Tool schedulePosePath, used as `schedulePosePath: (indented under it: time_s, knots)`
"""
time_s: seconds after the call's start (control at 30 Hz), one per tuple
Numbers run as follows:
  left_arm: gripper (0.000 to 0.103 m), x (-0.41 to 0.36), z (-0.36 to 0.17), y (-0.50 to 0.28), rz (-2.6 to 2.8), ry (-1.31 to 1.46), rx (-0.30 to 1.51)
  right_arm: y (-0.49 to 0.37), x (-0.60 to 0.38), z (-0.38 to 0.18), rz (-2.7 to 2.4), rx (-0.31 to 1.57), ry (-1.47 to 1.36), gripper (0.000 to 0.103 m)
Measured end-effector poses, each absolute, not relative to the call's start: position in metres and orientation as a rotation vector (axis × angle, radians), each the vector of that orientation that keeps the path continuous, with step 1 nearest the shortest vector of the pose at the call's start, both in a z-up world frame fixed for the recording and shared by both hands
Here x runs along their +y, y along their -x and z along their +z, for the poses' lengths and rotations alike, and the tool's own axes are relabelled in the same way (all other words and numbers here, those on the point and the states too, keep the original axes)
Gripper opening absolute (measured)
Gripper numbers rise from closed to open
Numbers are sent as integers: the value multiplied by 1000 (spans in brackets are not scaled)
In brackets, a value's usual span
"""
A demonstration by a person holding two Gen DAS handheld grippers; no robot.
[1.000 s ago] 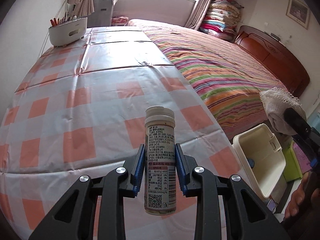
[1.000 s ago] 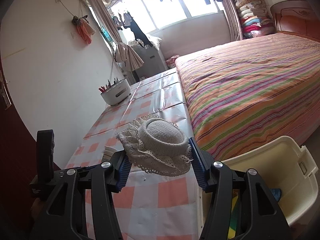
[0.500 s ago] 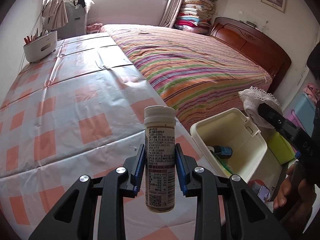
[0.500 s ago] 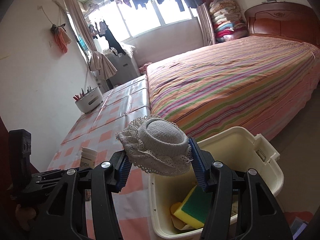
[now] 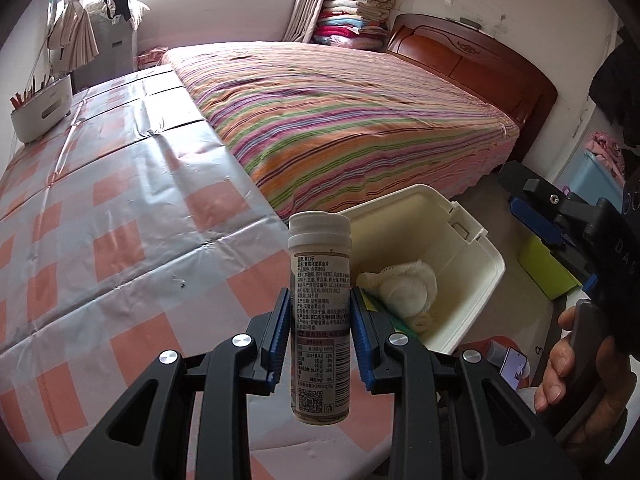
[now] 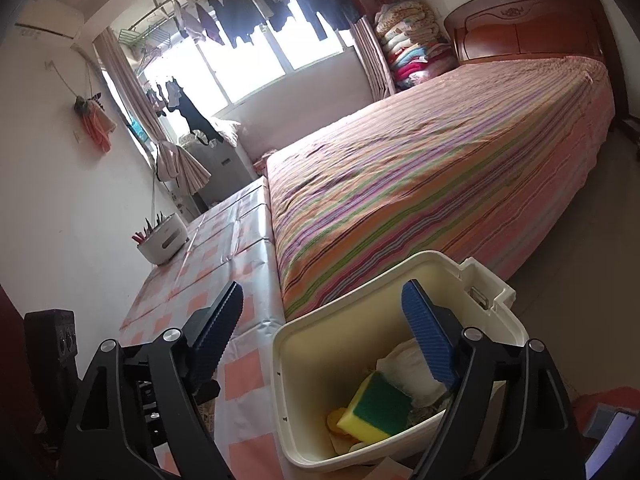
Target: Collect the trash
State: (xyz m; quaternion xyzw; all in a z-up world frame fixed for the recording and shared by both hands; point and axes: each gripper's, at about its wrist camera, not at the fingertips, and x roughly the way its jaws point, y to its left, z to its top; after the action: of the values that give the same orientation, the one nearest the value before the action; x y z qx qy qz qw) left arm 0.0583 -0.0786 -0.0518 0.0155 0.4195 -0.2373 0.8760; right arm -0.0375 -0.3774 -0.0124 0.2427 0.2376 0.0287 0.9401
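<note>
Left gripper [image 5: 320, 332]: fingers pinch the white bottle [image 5: 320, 320] at mid-label, upright, so it can be carried to the bin.
Bin [image 5: 490, 276]: cream tub at 3 o'clock of the bottle, below the table [image 5: 120, 220] edge, placed to catch trash.
Right gripper [image 6: 324, 340]: jaws have just been opening, now spread with nothing between, above the bin.
Lace cloth [image 5: 404, 288]: lies in the bin beside a sponge [image 6: 380, 408].
Judgement: the bottle goes in next.
</note>
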Motion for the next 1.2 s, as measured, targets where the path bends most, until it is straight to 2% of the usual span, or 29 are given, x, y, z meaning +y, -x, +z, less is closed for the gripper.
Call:
schedulePosePath:
  time_s: [0.8, 0.87, 0.9, 0.93, 1.03, 1.2]
  knots:
    - [30, -165, -61, -79, -586, -89, 934, 61, -408, -17, -10, 388, -643, 84]
    - [46, -168, -62, -80, -577, -84, 932, 64, -414, -18, -29, 381, -652, 85]
    - [63, -167, -61, -80, -563, -81, 919, 65, -418, -20, -41, 380, -656, 85]
    - [70, -166, -60, -78, -552, -77, 900, 65, -418, -21, -46, 379, -657, 85]
    - [78, -159, -53, -70, -521, -80, 853, 70, -422, -24, -110, 368, -630, 87]
    - [81, -123, -34, -41, -397, -88, 762, 83, -401, -21, -168, 359, -547, 96]
